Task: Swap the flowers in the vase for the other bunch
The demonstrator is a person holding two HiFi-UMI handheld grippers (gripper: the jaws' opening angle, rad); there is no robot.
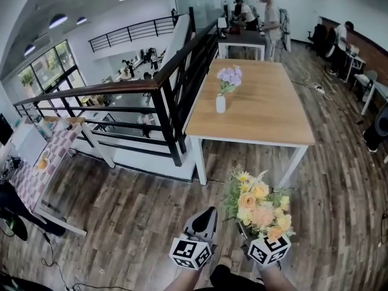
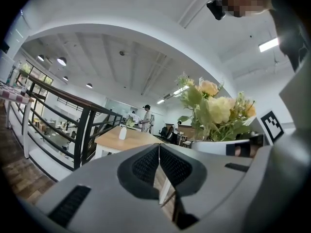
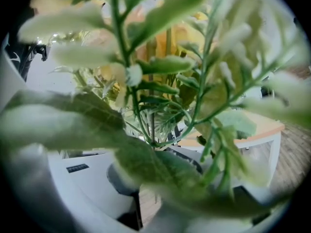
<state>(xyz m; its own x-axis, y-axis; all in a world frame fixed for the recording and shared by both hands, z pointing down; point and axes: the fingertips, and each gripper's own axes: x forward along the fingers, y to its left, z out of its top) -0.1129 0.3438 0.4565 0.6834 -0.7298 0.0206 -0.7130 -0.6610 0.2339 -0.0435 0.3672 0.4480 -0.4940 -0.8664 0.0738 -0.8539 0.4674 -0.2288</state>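
A white vase [image 1: 220, 103] with lilac flowers [image 1: 230, 77] stands on the wooden table [image 1: 267, 117] ahead; it shows small in the left gripper view as the vase [image 2: 123, 133]. My right gripper [image 1: 245, 230] is shut on the stems of a yellow and peach bunch [image 1: 259, 206], whose green leaves [image 3: 160, 130] fill the right gripper view and hide the jaws. The bunch [image 2: 216, 109] rises at the right in the left gripper view. My left gripper [image 1: 208, 215] is shut with nothing in it, its pads [image 2: 146, 165] pressed together, a short way from the table's near edge.
A black railing [image 1: 163, 96] runs along the table's left side over a stairwell. A small table [image 1: 45, 162] stands at the left. People stand at a desk [image 1: 242, 40] beyond the table. Cables [image 1: 315, 88] lie on the wooden floor at the right.
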